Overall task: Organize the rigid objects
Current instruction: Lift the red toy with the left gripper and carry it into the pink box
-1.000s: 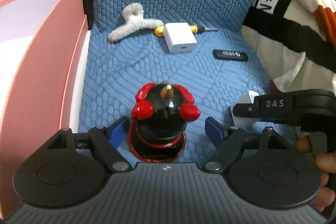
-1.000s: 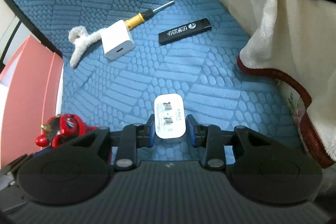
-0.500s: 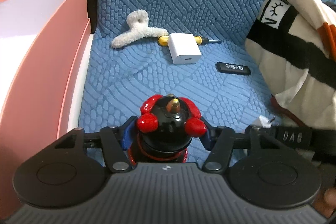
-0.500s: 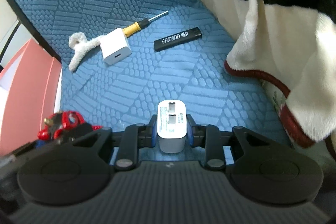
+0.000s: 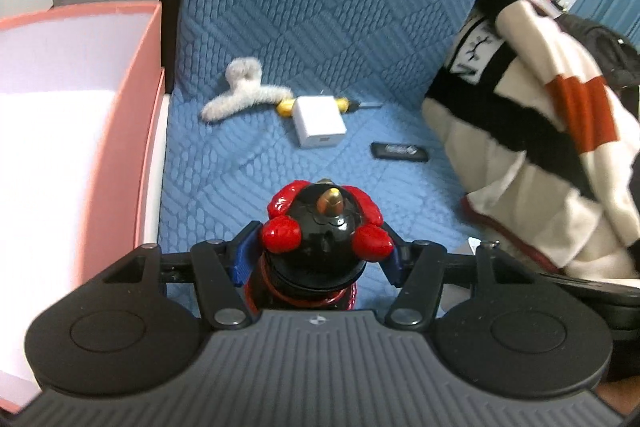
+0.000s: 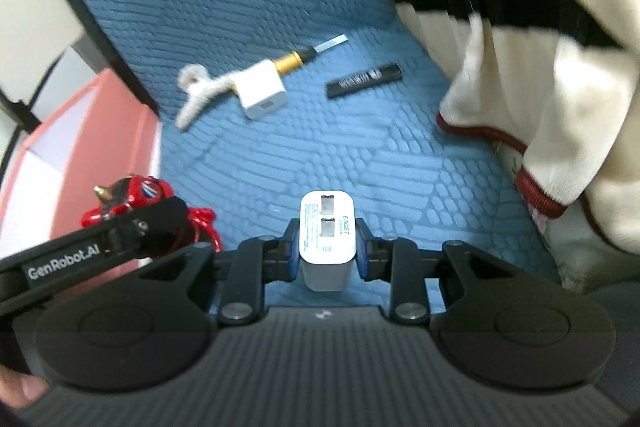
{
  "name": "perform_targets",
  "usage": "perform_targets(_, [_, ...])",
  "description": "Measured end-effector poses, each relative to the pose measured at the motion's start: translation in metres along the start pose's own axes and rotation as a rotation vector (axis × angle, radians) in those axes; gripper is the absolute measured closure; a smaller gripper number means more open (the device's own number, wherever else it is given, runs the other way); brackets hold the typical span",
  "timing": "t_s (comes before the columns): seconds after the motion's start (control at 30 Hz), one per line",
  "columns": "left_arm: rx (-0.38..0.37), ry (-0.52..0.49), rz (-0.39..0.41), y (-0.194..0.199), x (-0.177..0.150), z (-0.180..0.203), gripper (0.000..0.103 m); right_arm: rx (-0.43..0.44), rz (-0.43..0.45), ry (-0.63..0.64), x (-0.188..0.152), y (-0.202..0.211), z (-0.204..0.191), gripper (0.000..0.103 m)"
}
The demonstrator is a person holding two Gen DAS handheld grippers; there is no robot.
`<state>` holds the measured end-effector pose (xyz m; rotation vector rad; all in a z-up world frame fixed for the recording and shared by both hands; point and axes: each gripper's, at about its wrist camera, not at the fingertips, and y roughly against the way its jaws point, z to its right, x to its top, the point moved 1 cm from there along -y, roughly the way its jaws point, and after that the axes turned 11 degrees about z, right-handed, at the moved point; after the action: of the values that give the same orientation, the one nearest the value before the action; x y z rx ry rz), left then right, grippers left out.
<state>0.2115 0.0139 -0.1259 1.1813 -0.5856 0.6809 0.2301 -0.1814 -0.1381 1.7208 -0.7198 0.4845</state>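
Left gripper (image 5: 320,251) — jaws about half-spread, blue pads clamped on the flanks of a glossy black-and-red figurine (image 5: 324,239) with a brass tip, held clear of the blue quilted cushion (image 5: 280,27). Pink storage box (image 5: 136,131) lies at nine o'clock of it.

Right gripper (image 6: 327,247) — jaws pinched near their narrowest on a white two-port USB charger (image 6: 327,235), gripped across its flat sides, ports facing away.

On the cushion at twelve o'clock: a fluffy hair claw clip (image 5: 244,91), a second white charger cube (image 5: 319,121) lying over a yellow-handled screwdriver (image 5: 340,103), and a black lighter (image 5: 399,151) at one o'clock. Striped blanket (image 5: 540,131) at three o'clock.

Handling, by judgement: figurine rigid, lacquer-slick, rounded — likely to swivel between pads; hold low on the body, below the red knobs. Charger light, stiff, smooth; flat faces give the sure hold.
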Motion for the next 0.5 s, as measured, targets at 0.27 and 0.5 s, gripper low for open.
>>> perform_targets(0.27, [0.003,0.020,0.060,0.043,0.031,-0.015,0.037,0.060,0.067,0.068,0.024,0.032,-0.031,0.073])
perform_targets(0.5, [0.002,0.030,0.137,0.081,0.066,-0.029,0.037,0.113,0.120,0.096,0.045,0.053,-0.060,0.073])
